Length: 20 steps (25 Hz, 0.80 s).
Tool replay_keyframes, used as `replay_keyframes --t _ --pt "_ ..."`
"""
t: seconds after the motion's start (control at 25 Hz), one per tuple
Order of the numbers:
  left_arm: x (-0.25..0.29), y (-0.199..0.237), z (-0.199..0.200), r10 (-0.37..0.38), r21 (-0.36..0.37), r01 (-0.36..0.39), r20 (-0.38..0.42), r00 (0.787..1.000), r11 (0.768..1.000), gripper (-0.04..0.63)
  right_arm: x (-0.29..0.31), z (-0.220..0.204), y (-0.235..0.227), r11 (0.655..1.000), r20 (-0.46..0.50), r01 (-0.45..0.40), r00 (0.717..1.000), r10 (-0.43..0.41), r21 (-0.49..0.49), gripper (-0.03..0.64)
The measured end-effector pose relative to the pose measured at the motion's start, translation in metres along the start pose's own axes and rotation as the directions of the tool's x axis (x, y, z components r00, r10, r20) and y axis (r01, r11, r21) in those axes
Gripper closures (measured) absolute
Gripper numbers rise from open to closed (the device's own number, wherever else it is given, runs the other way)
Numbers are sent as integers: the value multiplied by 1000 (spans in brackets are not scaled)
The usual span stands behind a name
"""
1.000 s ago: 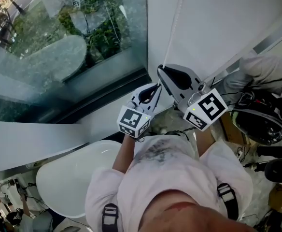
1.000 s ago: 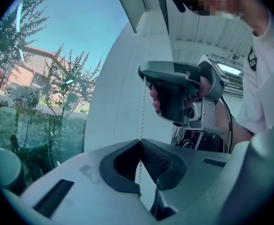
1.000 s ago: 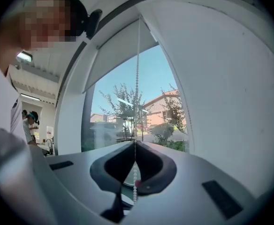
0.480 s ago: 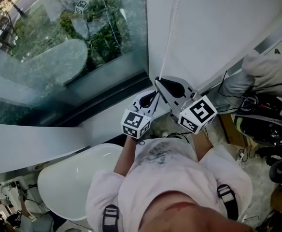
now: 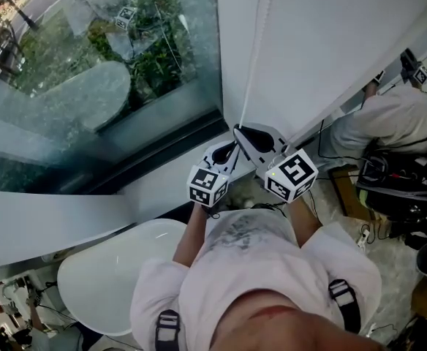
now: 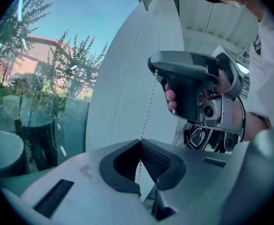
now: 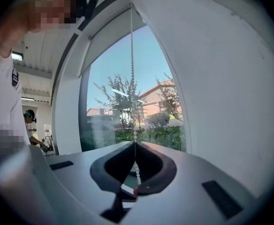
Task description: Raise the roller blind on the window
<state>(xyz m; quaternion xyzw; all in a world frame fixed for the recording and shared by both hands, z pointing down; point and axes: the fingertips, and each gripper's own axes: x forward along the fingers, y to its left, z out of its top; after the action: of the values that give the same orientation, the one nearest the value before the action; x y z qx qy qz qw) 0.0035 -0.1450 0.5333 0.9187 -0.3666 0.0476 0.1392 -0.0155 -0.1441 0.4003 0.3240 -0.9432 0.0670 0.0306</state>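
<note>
We hold one bead chain (image 5: 254,57) at the window's (image 5: 89,64) right edge with two grippers, left gripper (image 6: 139,140) and right gripper (image 7: 135,143), both pinched shut on it; one roller blind (image 7: 106,46) covers the window's top.

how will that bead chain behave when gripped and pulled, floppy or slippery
Likely floppy: the bead chain is a thin string of small beads, straight only where it runs taut above the right gripper. Probably light, being so fine. Round beads might slip, though the ribbed pads of the left gripper should catch between them.
</note>
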Motion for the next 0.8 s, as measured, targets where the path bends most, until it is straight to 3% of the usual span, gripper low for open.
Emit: replay_keyframes --t 0.4,0.8 --pt "7 3 -35 -5 -36 1 -85 996 999 588 3 -35 -5 1000 -73 18 997 -18 5 555" --pt "-1 -6 -27 3 -15 -3 -40 999 1000 586 -7 -29 -2 992 -35 76 996 -79 -98 554"
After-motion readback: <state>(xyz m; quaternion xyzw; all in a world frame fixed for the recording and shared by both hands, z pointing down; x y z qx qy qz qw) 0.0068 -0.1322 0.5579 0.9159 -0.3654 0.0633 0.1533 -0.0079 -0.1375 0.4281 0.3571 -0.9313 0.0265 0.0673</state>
